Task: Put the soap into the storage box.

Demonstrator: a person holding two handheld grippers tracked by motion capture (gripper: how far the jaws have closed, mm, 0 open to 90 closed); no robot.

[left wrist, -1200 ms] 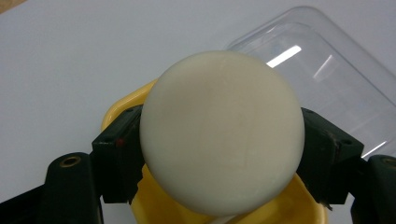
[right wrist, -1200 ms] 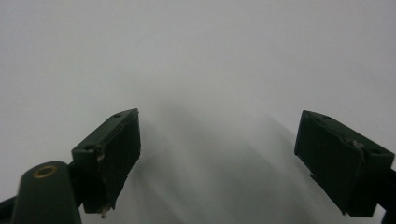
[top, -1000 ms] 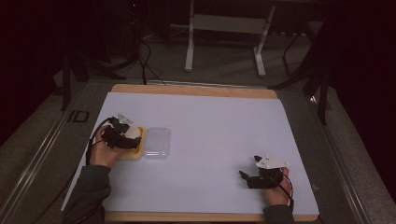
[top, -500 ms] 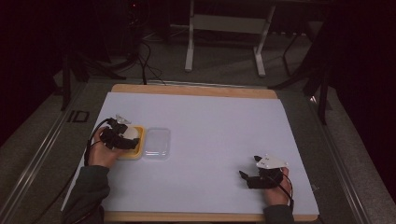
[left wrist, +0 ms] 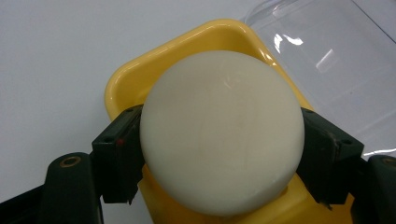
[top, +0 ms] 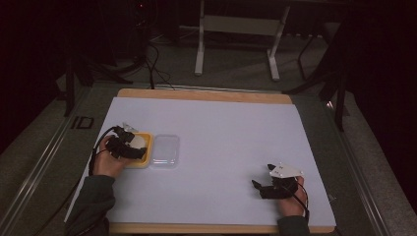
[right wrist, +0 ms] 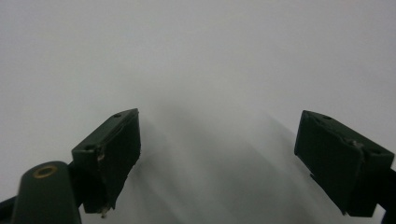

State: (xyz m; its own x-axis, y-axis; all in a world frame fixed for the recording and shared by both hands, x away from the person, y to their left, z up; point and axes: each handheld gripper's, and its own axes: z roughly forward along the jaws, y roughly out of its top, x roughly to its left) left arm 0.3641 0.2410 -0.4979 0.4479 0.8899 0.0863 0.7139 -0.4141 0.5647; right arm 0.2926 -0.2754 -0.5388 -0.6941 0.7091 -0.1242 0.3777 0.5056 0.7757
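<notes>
A smooth white ball (left wrist: 222, 133) sits between the two black jaws of my left gripper (left wrist: 219, 149), which is shut on it. Directly under the ball is a yellow tray (left wrist: 140, 79). In the high view the left gripper (top: 132, 146) holds the ball (top: 138, 142) over the yellow tray (top: 146, 160) at the table's left side. A clear plastic lid (top: 165, 150) lies flat against the tray's right side, also seen as the clear lid (left wrist: 327, 56). My right gripper (top: 263, 187) rests near the front right of the table, open, with nothing between its jaws (right wrist: 219, 158).
A white sheet (top: 221, 132) covers the wooden table (top: 206, 94). Cables trail from both grippers. Beyond the far edge stand dark floor, a white frame's legs (top: 199, 49) and loose cables.
The left gripper with the ball has shifted slightly over the yellow tray. The right gripper stays where it was.
</notes>
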